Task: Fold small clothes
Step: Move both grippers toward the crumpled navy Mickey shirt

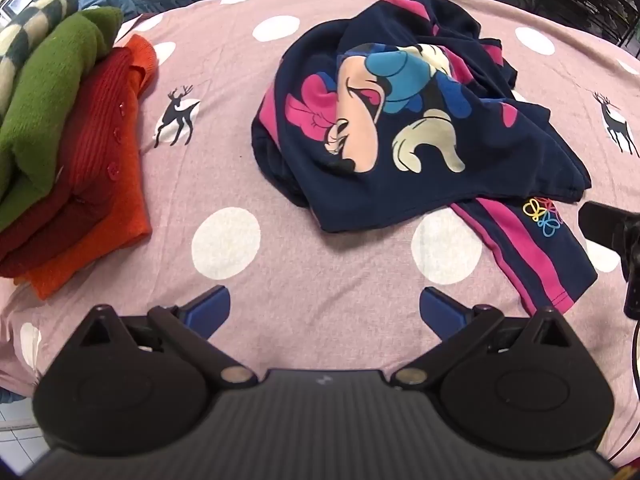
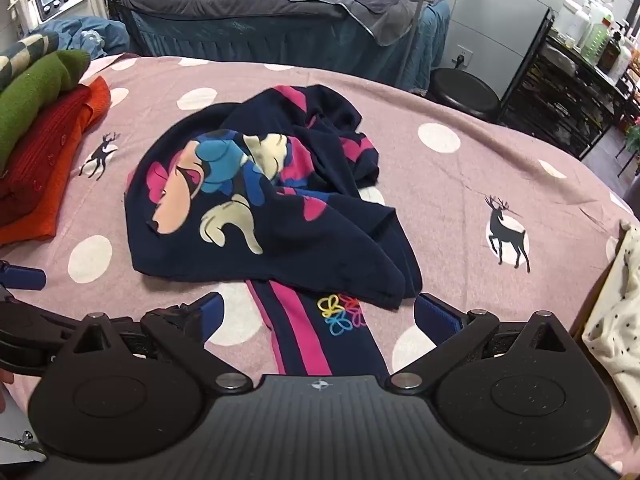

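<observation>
Clothes [image 1: 400,120] in navy are lying crumpled in a heap at the middle of the pink spotted bed sheet [image 1: 320,248], with a striped leg [image 2: 304,340] trailing out toward six o'clock. Both the left gripper [image 1: 325,308] and the right gripper [image 2: 318,312] are hovering with jaws spread wide, holding nothing. Because the heap is bunching in layers, a pinch is risking catching several folds at once, or the sheet beneath, dragging everything askew. The striped leg is sitting partly under the heap, so lifting it alone is likely tugging the rest. Folded sweaters [image 1: 68,140] at nine o'clock are stacking close enough to be knocked.
</observation>
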